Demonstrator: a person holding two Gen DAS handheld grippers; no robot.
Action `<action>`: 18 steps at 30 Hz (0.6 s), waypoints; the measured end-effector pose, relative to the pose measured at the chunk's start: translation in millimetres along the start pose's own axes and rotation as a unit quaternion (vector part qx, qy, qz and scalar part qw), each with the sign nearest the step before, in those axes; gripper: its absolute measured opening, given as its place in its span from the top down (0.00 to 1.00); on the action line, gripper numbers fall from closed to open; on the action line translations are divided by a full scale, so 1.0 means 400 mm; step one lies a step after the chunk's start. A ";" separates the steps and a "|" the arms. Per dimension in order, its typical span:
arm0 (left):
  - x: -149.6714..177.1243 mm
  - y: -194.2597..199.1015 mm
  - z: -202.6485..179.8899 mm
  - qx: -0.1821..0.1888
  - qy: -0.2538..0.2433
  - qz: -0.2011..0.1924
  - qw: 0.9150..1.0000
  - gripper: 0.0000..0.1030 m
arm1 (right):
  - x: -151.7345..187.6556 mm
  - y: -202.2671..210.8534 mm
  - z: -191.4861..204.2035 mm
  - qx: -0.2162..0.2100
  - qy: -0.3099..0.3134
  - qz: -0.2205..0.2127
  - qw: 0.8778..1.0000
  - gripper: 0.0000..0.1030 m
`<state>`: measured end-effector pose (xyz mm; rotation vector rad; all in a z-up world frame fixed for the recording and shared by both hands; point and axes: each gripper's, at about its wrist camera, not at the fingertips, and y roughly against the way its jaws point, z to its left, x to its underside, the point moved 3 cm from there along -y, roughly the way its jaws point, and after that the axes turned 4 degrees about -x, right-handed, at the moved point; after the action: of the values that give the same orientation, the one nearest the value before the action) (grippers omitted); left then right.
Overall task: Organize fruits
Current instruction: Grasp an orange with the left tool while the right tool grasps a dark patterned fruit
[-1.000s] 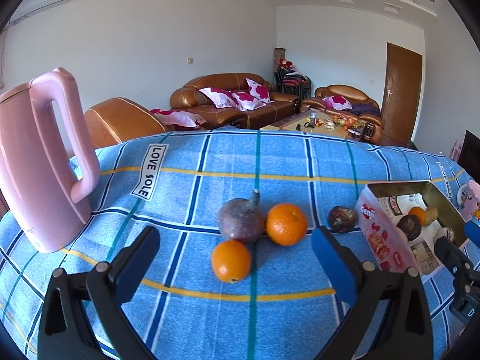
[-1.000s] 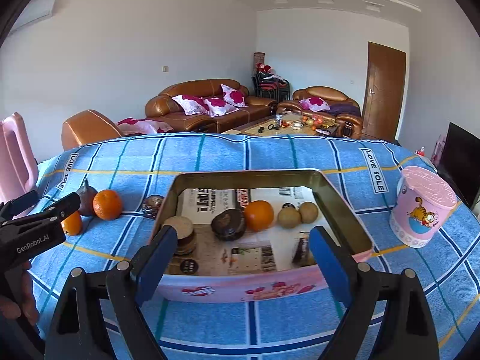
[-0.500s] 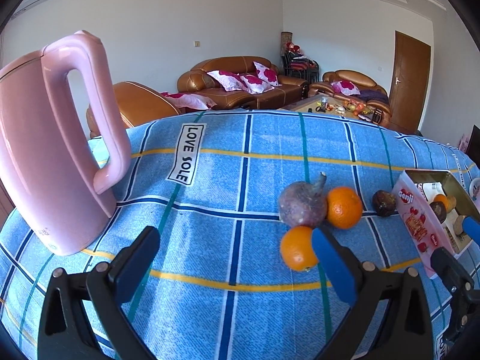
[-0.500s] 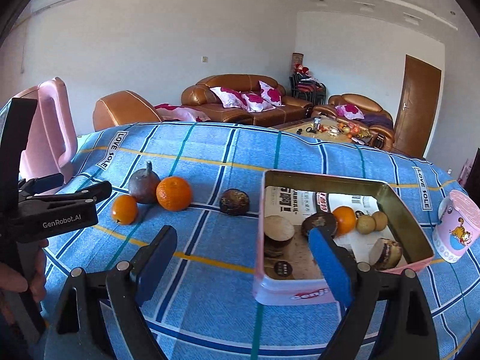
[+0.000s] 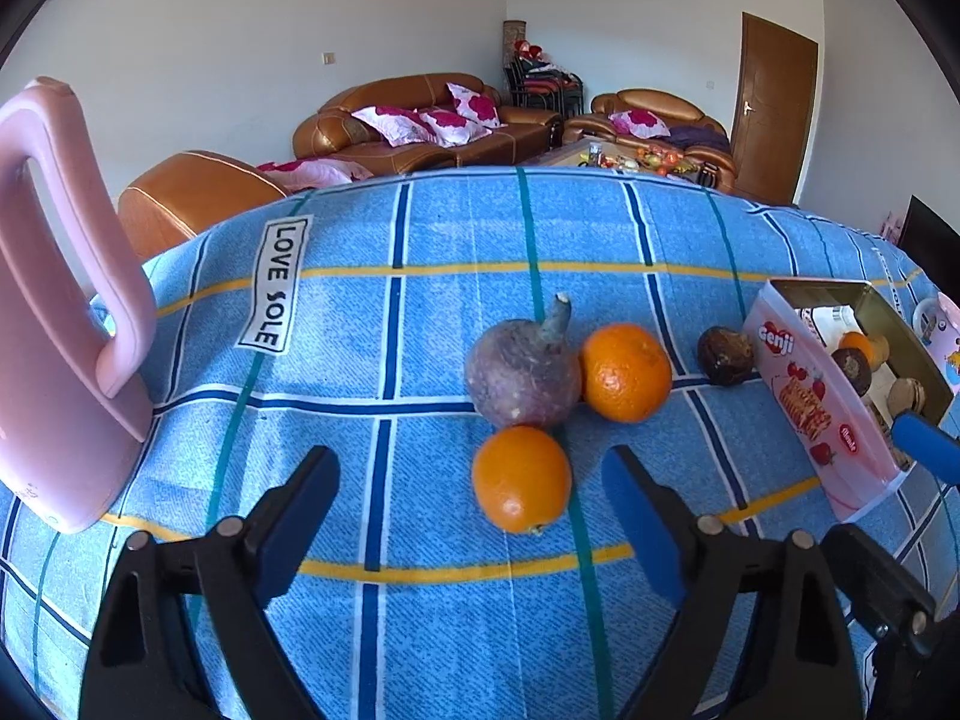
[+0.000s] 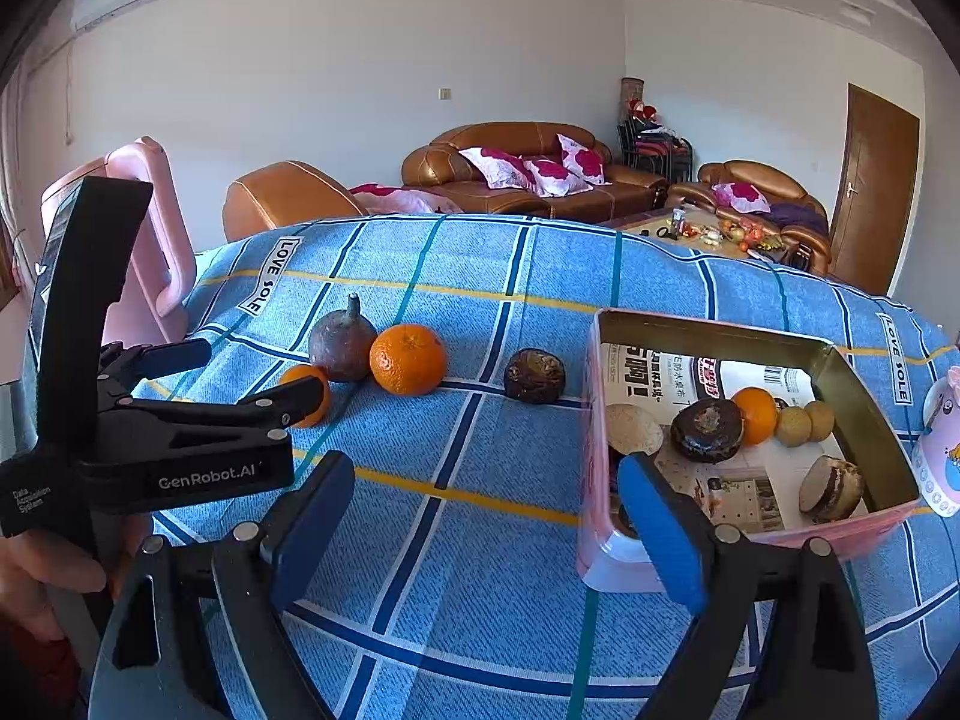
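A living room, with a counter (image 5: 420, 630) under blue checked cloth marked "LOVE SOLE". Your left tongs (image 5: 471, 516) and right tongs (image 6: 486, 531) gape open, empty. Four fruits (image 5: 521, 479) remain loose beyond them; further right, the "Genji" tin (image 6: 864, 390) already holds several.

oranges (image 5: 521, 478) left of tin (image 6: 864, 384); kettle (image 5: 60, 324) leftmost

blue plaid tablecloth (image 5: 420, 228) with yellow lines; orange oranges (image 5: 521, 479); pink kettle (image 5: 54, 360); pink tin (image 5: 810, 402), gold inside
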<state>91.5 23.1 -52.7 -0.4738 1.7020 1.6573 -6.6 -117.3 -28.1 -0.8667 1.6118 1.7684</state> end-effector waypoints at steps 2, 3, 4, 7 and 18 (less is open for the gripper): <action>0.001 -0.022 -0.002 0.006 -0.001 0.021 1.000 0.20 | -0.009 0.003 0.002 -0.008 0.007 0.000 1.000 0.12; 0.002 -0.029 -0.001 0.009 0.001 0.029 1.000 0.23 | -0.015 0.006 0.003 -0.015 0.014 -0.002 1.000 0.12; 0.003 -0.036 0.001 0.013 0.003 0.036 0.999 0.24 | -0.023 0.010 0.003 -0.021 0.023 -0.004 1.000 0.12; 0.004 -0.055 0.011 0.029 0.020 0.056 0.998 0.31 | -0.057 0.003 0.004 -0.042 0.063 0.007 0.997 0.12; 0.001 -0.041 0.025 0.063 0.039 0.047 0.996 0.64 | -0.168 -0.166 0.005 -0.037 0.195 0.126 0.972 0.34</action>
<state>104.7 31.1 -64.1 -0.4067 1.8992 1.6038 86.7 -108.7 -15.7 -1.1450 1.9897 1.9279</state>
